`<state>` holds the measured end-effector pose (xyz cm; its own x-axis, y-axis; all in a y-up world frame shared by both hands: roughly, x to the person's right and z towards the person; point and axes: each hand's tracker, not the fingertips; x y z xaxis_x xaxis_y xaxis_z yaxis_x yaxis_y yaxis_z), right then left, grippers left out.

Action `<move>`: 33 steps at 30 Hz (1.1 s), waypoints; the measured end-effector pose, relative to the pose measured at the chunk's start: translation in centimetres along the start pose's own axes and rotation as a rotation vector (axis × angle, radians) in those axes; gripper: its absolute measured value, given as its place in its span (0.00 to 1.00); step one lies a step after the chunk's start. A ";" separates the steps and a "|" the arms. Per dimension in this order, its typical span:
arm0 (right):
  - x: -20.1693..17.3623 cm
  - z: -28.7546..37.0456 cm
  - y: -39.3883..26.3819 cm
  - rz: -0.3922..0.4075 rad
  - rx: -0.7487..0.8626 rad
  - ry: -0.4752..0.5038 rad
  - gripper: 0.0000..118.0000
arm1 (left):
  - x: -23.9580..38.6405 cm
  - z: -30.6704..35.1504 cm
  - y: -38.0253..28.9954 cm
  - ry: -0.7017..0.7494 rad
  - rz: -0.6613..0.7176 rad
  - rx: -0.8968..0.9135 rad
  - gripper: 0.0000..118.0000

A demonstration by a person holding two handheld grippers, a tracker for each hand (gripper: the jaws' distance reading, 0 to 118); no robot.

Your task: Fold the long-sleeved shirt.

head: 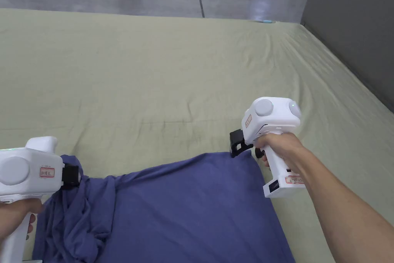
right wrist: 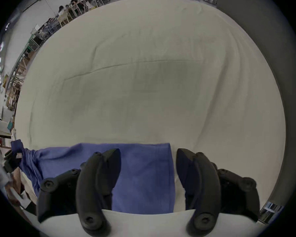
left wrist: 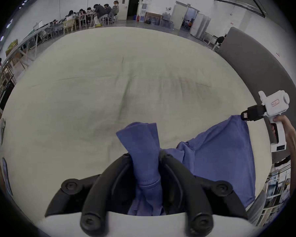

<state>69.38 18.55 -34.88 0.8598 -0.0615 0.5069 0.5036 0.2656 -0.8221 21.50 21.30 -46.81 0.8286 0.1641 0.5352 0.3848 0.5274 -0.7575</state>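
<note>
shirt [head: 192, 206]: blue, near edge of the bed sheet [head: 173, 82]
left gripper [left wrist: 145, 162]: clamped on bunched shirt fabric
right gripper [right wrist: 148, 157]: jaws apart over shirt's far-right corner
risk: bunch stays wadded, crooked fold

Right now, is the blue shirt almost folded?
Not yet. The right side of the shirt lies flat on the bed sheet. The left claw pinches a bunched end; the right claw is open over a corner. The crumpled left side remains unfolded.
</note>
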 end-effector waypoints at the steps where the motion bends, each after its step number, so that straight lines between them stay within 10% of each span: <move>1: -0.2 -0.3 0.1 0.002 0.004 0.000 0.59 | 0.0 -0.1 0.0 0.000 -0.001 -0.003 0.17; 10: -0.6 -1.8 -0.3 -0.030 -0.053 -0.014 0.08 | -0.1 -0.2 0.0 0.000 -0.004 -0.001 0.17; 18: -0.6 6.9 -5.9 -0.017 0.108 0.056 0.08 | -0.1 5.6 -1.5 -0.050 0.016 0.085 0.17; 33: 2.5 19.3 -35.4 0.006 0.289 0.150 0.08 | -0.2 17.8 -21.1 -0.038 -0.020 0.217 0.17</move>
<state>52.07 27.58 0.49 0.8764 -0.1945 0.4406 0.4722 0.5269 -0.7067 5.94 25.02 -24.30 0.8040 0.1810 0.5664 0.3011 0.6974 -0.6503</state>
